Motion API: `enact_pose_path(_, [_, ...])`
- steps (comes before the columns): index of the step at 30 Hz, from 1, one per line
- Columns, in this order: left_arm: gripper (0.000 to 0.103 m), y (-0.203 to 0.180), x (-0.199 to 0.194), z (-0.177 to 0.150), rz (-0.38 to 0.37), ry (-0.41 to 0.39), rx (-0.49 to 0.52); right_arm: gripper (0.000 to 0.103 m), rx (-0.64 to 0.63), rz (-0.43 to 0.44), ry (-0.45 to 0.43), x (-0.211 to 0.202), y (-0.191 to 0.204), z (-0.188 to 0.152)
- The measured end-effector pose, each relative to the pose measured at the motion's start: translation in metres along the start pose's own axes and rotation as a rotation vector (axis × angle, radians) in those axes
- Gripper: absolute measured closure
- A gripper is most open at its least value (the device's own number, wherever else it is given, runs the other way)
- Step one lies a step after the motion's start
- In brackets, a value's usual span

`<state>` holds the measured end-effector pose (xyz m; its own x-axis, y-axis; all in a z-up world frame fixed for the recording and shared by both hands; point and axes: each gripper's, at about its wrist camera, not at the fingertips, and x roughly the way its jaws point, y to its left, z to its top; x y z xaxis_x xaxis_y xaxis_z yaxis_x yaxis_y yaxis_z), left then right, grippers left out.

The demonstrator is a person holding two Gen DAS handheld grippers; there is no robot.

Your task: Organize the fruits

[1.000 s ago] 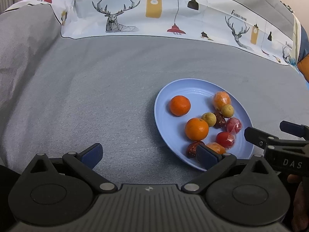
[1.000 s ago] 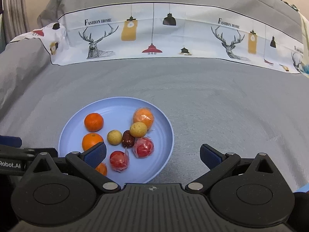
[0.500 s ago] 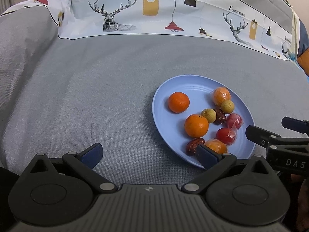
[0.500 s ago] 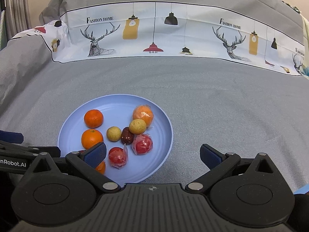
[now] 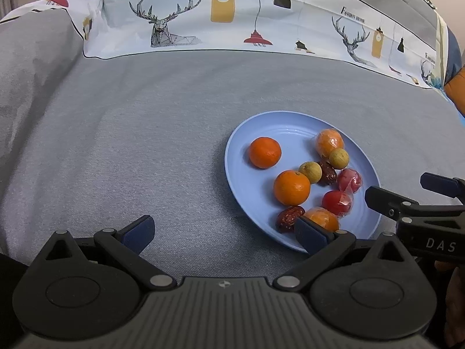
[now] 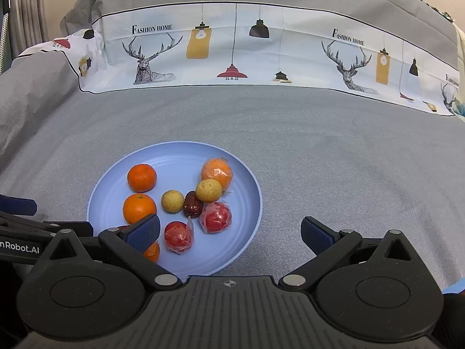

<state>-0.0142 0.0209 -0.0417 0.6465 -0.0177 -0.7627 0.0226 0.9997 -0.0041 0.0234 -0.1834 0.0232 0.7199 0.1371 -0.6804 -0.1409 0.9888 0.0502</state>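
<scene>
A light blue plate (image 5: 250,133) lies on the grey cloth; it also shows in the right wrist view (image 6: 186,151). On it are two bare oranges (image 5: 264,152) (image 5: 291,187), wrapped oranges (image 5: 329,142), two small yellow fruits (image 5: 311,172), dark red dates (image 5: 289,218) and two wrapped red fruits (image 6: 217,217). My left gripper (image 5: 223,232) is open and empty, low at the plate's near left edge. My right gripper (image 6: 231,231) is open and empty over the plate's near right rim.
Grey cloth (image 5: 130,145) covers the whole surface. A white printed band with deer and lamps (image 6: 232,46) runs across the back. An orange and blue object (image 5: 456,87) shows at the far right edge.
Both grippers have drawn back slightly and risen; the plate sits a little higher in both views. Nothing on the plate has moved.
</scene>
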Motion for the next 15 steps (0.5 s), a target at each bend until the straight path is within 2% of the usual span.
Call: enact_pose_path(15, [0.001,-0.0032,-0.0002,-0.0007,-0.011,-0.010,0.017,0.001,0.003,0.000,-0.007,0.0004,0.0003,0.0001])
